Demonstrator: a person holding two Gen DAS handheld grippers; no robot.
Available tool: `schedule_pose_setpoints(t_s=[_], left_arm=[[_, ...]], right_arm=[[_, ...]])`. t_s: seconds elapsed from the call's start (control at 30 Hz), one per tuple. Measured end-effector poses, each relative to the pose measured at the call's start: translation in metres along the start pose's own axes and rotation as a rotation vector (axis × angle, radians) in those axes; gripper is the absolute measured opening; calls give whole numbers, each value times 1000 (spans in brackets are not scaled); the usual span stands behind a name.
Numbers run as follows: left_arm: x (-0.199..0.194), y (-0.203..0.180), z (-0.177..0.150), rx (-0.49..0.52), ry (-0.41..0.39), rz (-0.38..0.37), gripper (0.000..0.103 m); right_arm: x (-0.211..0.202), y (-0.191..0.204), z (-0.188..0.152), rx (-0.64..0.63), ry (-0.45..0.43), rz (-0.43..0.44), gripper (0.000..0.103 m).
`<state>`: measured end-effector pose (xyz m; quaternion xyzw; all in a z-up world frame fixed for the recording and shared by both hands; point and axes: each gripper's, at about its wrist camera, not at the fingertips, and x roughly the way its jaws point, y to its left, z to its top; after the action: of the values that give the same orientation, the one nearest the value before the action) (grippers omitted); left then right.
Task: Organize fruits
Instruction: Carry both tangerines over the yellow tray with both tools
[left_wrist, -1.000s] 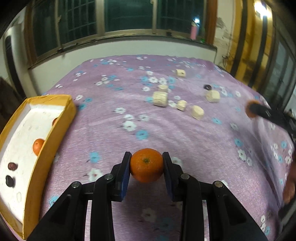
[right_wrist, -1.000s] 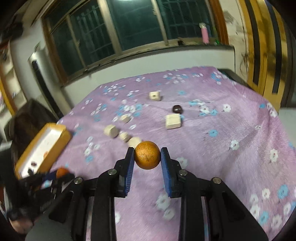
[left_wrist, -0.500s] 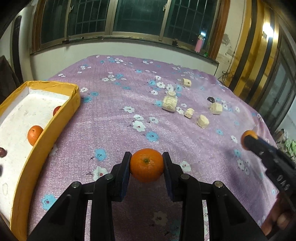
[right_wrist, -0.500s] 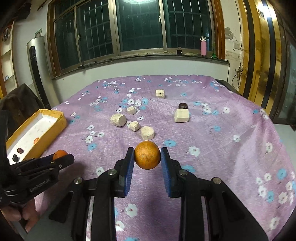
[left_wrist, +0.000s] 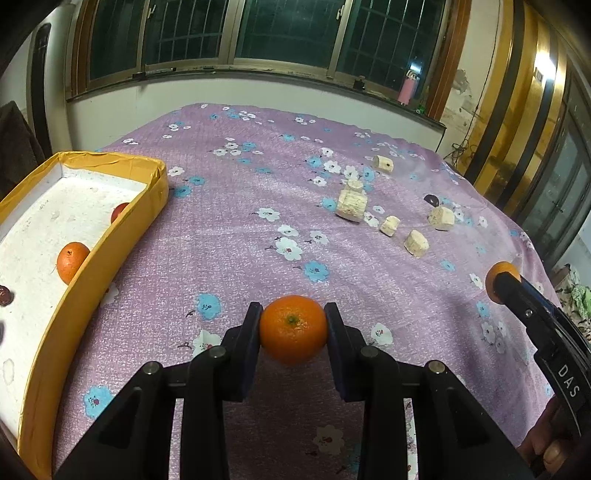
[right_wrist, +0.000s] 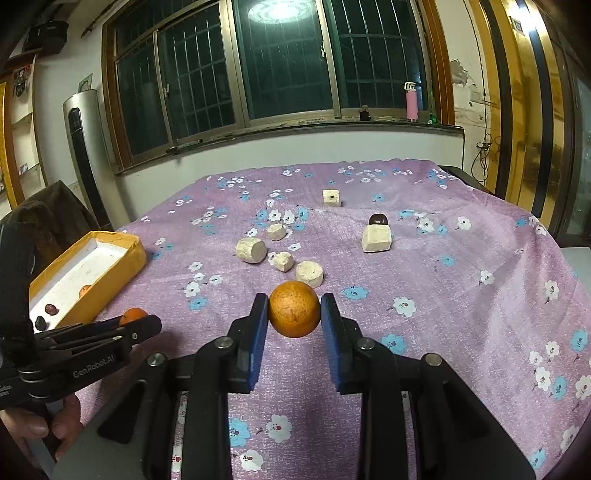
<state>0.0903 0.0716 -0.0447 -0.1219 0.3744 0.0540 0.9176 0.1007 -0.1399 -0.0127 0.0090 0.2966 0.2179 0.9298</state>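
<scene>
My left gripper (left_wrist: 293, 328) is shut on a bright orange tangerine (left_wrist: 293, 330), held above the purple flowered cloth right of the yellow tray (left_wrist: 110, 240). The tray holds another tangerine (left_wrist: 72, 260), a red fruit (left_wrist: 120, 211) and dark dates (left_wrist: 4, 295). My right gripper (right_wrist: 294, 314) is shut on a duller orange (right_wrist: 294, 309), and it shows at the right edge of the left wrist view with its orange (left_wrist: 496, 275). In the right wrist view the left gripper (right_wrist: 136, 321) sits low on the left with its tangerine (right_wrist: 135, 315), near the tray (right_wrist: 110, 266). A dark date (right_wrist: 378, 219) lies on the cloth.
Several pale cut chunks (right_wrist: 251, 250) lie scattered mid-cloth, one block (right_wrist: 376, 238) beside the date. The cloth (left_wrist: 258, 221) covers a table below a window wall. A hand (right_wrist: 44, 424) grips the left tool. A dark chair back (right_wrist: 48, 218) stands behind the tray.
Both grippers have pulled back and tilted up with their fruit still held, so more of the table and room shows. The right gripper has come closer to the left one.
</scene>
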Motion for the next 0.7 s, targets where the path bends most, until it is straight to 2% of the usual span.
schedule_pose_setpoints(t_s=[0.43,0.7], left_arm=[[-1,1,0,1,-7,17,33],[-14,3,0,9,-60,70,33]], right_arm=[[-1,2,0,-9,-5,6,30],[-1,6,0,-29,-5,3,30]])
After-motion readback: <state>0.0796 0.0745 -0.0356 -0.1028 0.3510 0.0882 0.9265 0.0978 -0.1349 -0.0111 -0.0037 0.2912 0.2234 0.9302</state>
